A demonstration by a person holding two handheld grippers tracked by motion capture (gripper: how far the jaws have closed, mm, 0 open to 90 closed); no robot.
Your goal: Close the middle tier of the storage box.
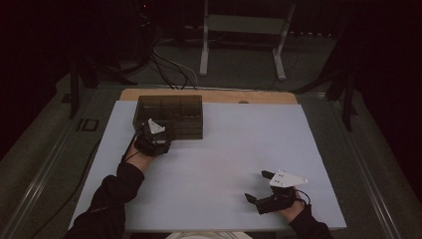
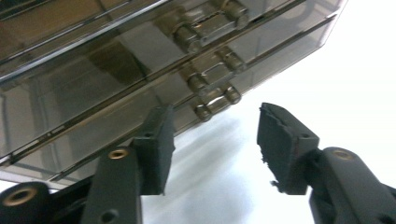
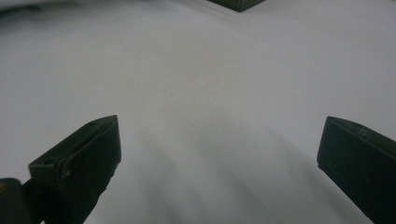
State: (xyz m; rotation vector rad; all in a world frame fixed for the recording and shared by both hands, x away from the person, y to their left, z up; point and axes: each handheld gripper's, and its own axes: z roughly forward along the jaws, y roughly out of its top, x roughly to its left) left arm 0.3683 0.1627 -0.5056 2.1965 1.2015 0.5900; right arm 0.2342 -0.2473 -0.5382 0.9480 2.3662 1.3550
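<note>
Left claw (image 2: 212, 140) (parted) facing box (image 2: 140, 60)

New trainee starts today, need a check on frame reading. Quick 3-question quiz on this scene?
1. True or false: the left gripper is clamped on the smoky plastic box.
2. Which gripper sits nearer the box? A) left B) right
3. What lies between the jaws of the right gripper?

Key:
1. False; its jaws stand apart just short of the box's latches.
2. A
3. Nothing but the bare white tabletop.
</note>
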